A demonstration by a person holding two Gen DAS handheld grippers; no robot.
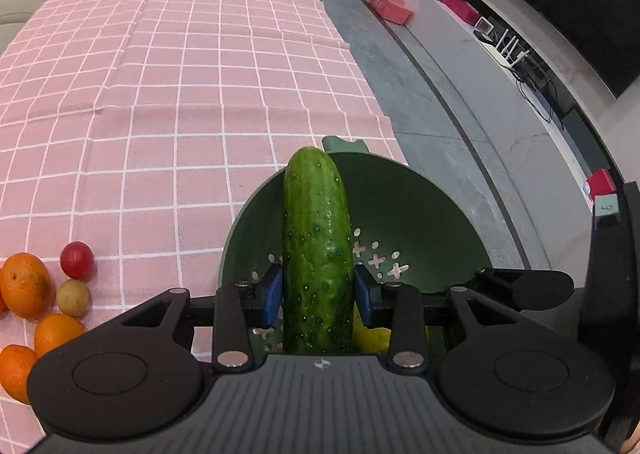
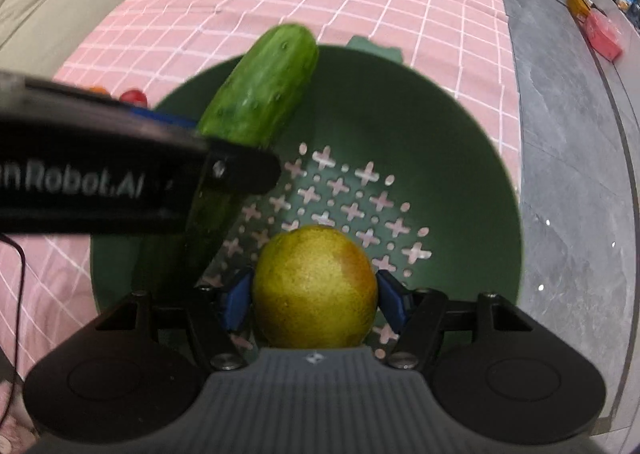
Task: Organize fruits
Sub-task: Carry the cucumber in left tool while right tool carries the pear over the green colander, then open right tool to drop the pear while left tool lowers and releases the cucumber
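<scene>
The left gripper (image 1: 318, 296) is clamped on a cucumber (image 1: 316, 250), its blue pads (image 1: 272, 296) pressed against the two sides of the fruit about midway along its length. In the left wrist view the cucumber points toward 12 o'clock, its rounded tip reaching past the far rim of a dark green colander (image 1: 420, 206) with cross-shaped holes in its floor.

The right gripper (image 2: 314, 300) holds a yellow-green pear (image 2: 314, 288) with a reddish blush on its 2 o'clock side; the blue pads (image 2: 236, 300) sit against the pear at 9 and 3 o'clock. The pear is over the near part of the colander (image 2: 460, 142); whether it rests on the perforated floor I cannot tell from this angle.

In the right wrist view the cucumber (image 2: 260, 94) slants from 7 o'clock up to 1 o'clock across the left half of the colander, with the black body of the left gripper crossing in front of it, somewhat blurred.

The colander stands on a bench covered by a pink checked cloth (image 1: 160, 74), close to its right edge. At 8 o'clock in the left wrist view lie loose fruits on the cloth: several oranges (image 1: 24, 284), a red tomato (image 1: 77, 260) and a small brownish-yellow fruit (image 1: 73, 298), touching or just beside one another and well apart from the colander.
</scene>
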